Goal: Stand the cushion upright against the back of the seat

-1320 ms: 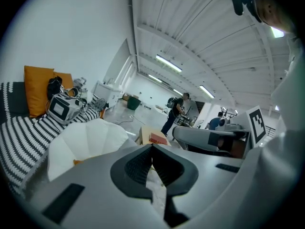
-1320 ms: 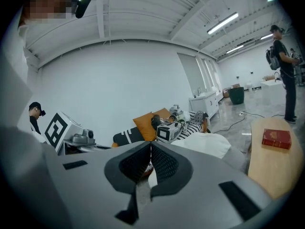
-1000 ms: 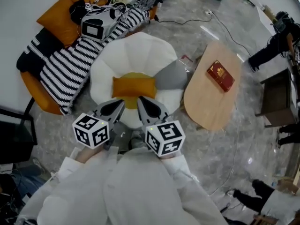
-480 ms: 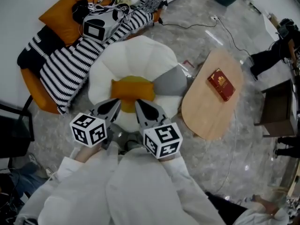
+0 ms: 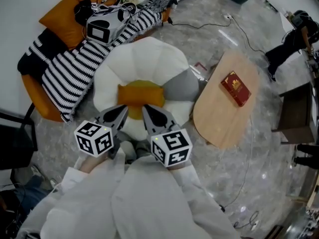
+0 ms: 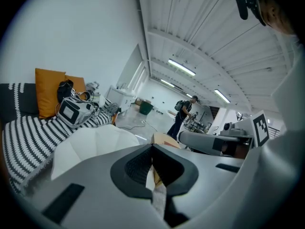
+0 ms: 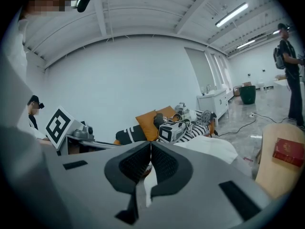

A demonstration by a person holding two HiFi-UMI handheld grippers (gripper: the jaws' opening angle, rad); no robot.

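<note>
Lying flat on the white seat (image 5: 149, 54), the orange cushion (image 5: 141, 93) has the left tongs (image 5: 127, 109) and right tongs (image 5: 146, 108) at its near edge, both clenched on nothing.

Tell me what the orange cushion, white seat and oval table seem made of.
Orange cushion: likely matte fabric, soft rounded edges. White seat: padded matte upholstery, puffed into petal-like lobes. Oval table: smooth pale wood or wood-look laminate; cannot tell which.
</note>
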